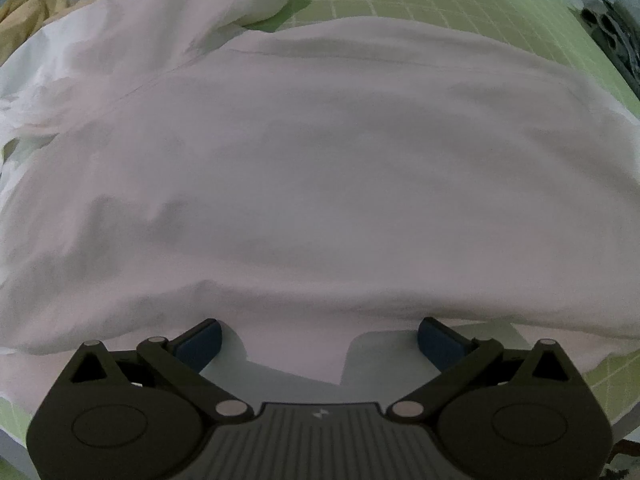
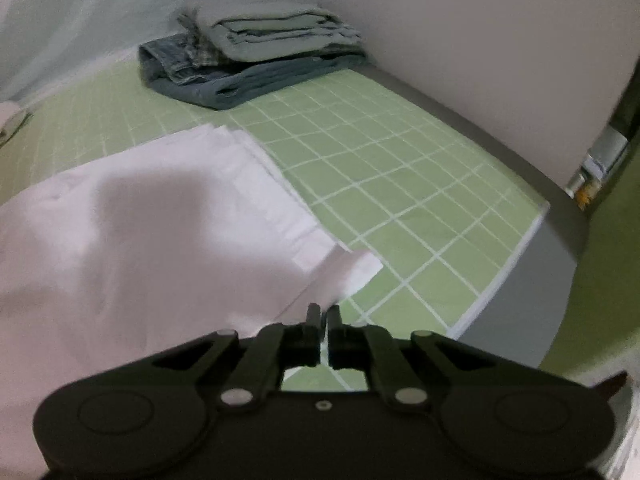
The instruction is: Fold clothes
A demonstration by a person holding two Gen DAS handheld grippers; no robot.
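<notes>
L hand-held gripper (image 1: pixel 319 334): jaws wide apart, pointing fwd. R hand-held gripper (image 2: pixel 323 314): jaws nearly together.

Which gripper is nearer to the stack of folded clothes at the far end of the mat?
Right. The right gripper is shut on the white garment, with the stack ahead across the mat. The left gripper, open over the garment, shows no stack.

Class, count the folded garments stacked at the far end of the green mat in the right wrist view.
3 visible: folded jeans at the bottom, a plaid piece tucked at the left, a pale green garment on top. Others may be hidden within the stack.
</notes>
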